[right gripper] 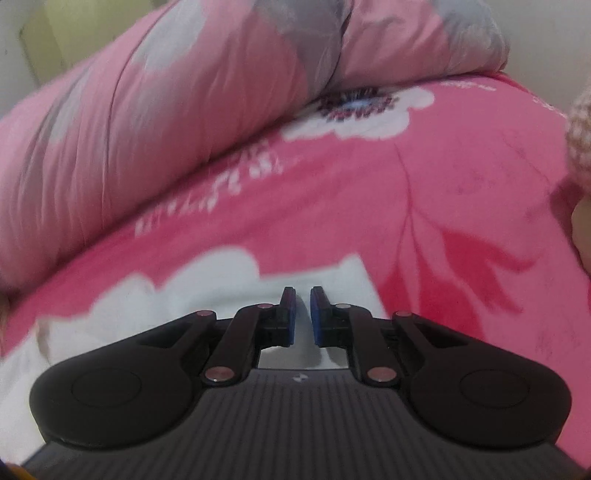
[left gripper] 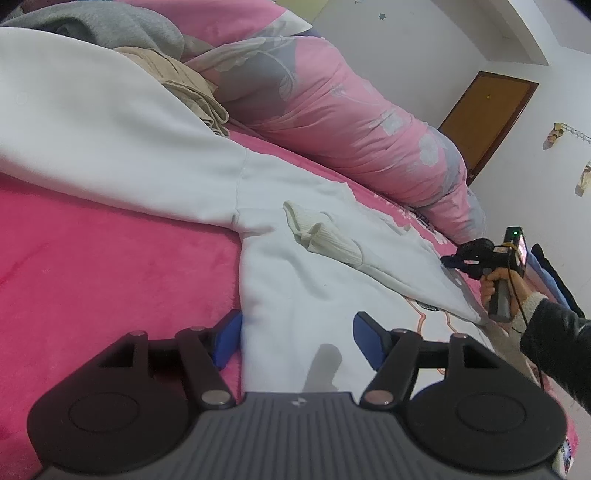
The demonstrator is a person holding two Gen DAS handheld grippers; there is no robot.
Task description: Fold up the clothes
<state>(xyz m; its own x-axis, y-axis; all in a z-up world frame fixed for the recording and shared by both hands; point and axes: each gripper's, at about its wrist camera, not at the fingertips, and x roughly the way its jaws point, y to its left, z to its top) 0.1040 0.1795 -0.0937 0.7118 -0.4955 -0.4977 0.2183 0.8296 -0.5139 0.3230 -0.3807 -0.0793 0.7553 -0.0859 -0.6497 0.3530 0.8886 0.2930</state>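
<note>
Nearest the left wrist camera, the left gripper (left gripper: 297, 332) hangs low over a white sweatshirt (left gripper: 295, 295), its blue-padded jaws spread wide. The garment's side edge lies between them, and the pads press on nothing. The sweatshirt lies spread on a bed covered with a bright pink blanket (left gripper: 92, 266). One long sleeve (left gripper: 110, 147) runs from the body toward the upper left. The other sleeve is folded back across the chest, ending in a ribbed cuff (left gripper: 321, 236).

At the far right edge of the garment, a hand (left gripper: 496, 286) in a dark sleeve with a fuzzy cuff holds the right gripper (left gripper: 448, 263), whose tip meets the sweatshirt's edge.

In the right wrist view, which is blurred, the right gripper (right gripper: 302, 306) has its jaws drawn nearly together, with white cloth (right gripper: 236, 295) in the narrow gap and lying beneath them. It looks pinched, though the blur leaves this uncertain. Beyond, the blanket (right gripper: 369, 203) shows white flower prints.

Farther back, a rolled pink quilt with grey flowers (left gripper: 351, 122) lies along the bed. Beige (left gripper: 184, 81) and grey clothes (left gripper: 110, 26) are piled at the upper left. Behind stand a white wall (left gripper: 424, 48) and a brown door (left gripper: 487, 122).
</note>
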